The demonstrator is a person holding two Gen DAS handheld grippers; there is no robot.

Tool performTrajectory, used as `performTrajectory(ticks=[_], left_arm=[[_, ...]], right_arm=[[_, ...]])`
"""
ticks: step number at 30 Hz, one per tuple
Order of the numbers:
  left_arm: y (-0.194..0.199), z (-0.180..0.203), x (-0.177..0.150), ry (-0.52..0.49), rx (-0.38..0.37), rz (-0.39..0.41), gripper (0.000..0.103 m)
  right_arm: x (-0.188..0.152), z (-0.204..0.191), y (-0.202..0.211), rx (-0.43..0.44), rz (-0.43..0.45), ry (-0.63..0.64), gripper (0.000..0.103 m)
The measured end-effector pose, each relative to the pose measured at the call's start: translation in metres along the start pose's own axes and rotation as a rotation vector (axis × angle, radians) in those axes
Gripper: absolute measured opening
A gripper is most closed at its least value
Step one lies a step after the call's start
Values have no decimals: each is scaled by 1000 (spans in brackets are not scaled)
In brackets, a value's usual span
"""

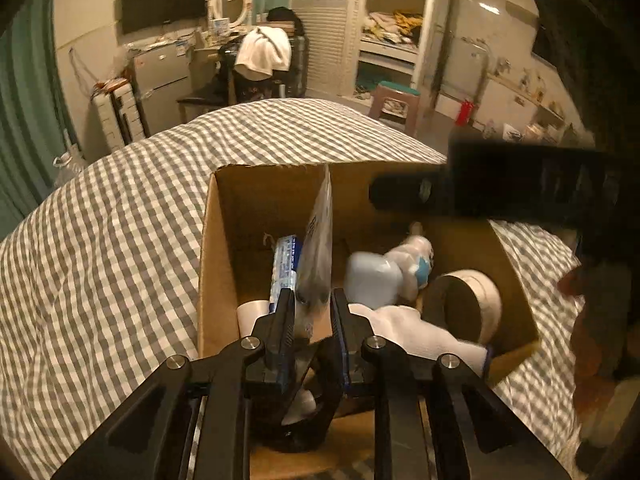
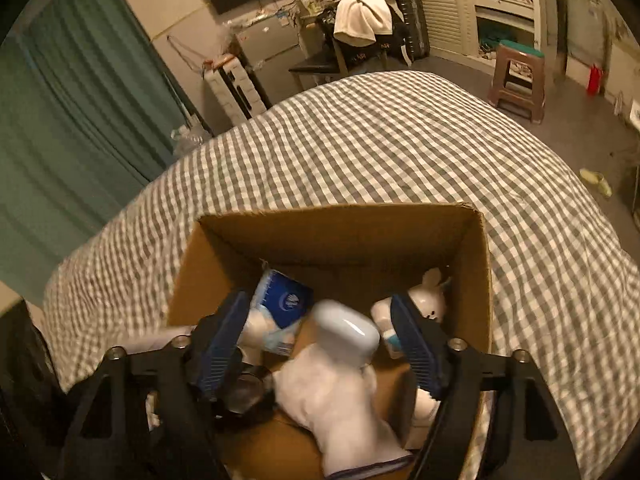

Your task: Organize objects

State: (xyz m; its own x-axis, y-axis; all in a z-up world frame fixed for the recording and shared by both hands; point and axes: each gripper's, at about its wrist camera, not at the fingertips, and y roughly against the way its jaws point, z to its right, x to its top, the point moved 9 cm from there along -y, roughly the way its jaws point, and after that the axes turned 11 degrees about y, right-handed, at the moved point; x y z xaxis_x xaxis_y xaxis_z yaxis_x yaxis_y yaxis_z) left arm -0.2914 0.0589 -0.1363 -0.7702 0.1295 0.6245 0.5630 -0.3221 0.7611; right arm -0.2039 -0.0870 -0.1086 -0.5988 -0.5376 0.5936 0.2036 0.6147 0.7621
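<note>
Pinching a thin clear plastic packet (image 1: 318, 252) edge-on, my left gripper (image 1: 312, 312) hangs over the open brown cardboard box (image 2: 486, 280) on the grey-and-white checked bedspread (image 2: 380, 140), its jaws nearly closed on the packet's lower end. Inside the box lie a blue-and-white tissue pack (image 2: 282, 304), a pale blue rounded plastic case (image 2: 346, 330), a white cloth (image 2: 332, 404), a white rabbit figure (image 2: 430, 300) and, seen from the left wrist camera, a roll of tape (image 1: 466, 300) (leaning near the box's right wall). My right gripper (image 2: 320, 344) hovers above the box interior with jaws spread wide, holding nothing.
</note>
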Motion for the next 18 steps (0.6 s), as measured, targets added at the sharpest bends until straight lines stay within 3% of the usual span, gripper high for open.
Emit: performTrajectory(ticks=[1, 3, 6, 10, 18], left_arm=[[3, 0, 1, -9, 5, 8, 29], [10, 2, 0, -5, 19, 30, 59], [32, -2, 9, 36, 10, 85, 78], [63, -3, 16, 61, -4, 117, 79], [140, -6, 23, 68, 62, 238, 79]], right_arm=[[3, 1, 6, -6, 16, -2, 75], [10, 3, 20, -41, 44, 5, 78], [20, 7, 48, -81, 102, 18, 80], [25, 12, 84, -102, 154, 7, 81], [17, 9, 174, -174, 270, 39, 83]])
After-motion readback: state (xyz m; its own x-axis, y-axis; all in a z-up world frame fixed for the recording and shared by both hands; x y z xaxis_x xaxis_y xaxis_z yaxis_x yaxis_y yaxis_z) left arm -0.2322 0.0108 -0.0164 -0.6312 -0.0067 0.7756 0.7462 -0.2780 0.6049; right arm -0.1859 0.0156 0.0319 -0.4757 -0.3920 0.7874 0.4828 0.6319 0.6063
